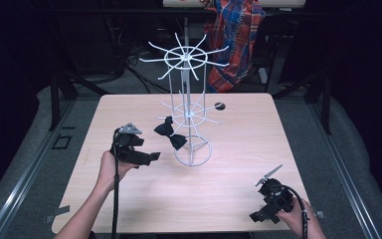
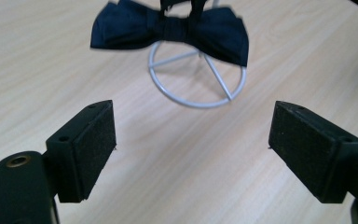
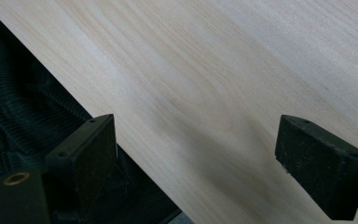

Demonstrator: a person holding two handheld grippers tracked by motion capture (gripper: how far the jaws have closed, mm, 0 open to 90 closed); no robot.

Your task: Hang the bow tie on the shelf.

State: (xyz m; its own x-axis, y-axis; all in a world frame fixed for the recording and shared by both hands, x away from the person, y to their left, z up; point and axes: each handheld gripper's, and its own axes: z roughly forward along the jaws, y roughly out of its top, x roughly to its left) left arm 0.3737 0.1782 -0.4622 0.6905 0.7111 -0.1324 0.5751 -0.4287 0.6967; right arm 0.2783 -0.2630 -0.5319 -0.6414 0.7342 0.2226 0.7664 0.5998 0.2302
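One dark bow tie (image 1: 170, 133) hangs on the wire rack (image 1: 188, 110), while both the left claw (image 1: 152, 157) and right claw (image 1: 257, 216) gape apart, empty, so any further hanging or removal looks unstarted.

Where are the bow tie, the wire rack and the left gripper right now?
bow tie (image 2: 172, 28), left gripper view, on its centre knot.
wire rack (image 1: 185, 56), high view, on its top hub.
left gripper (image 1: 151, 157), high view, at its jaw tips.

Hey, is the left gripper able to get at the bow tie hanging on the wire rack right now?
Probably yes: the left gripper is open, the bow tie hangs just ahead, bare table between.
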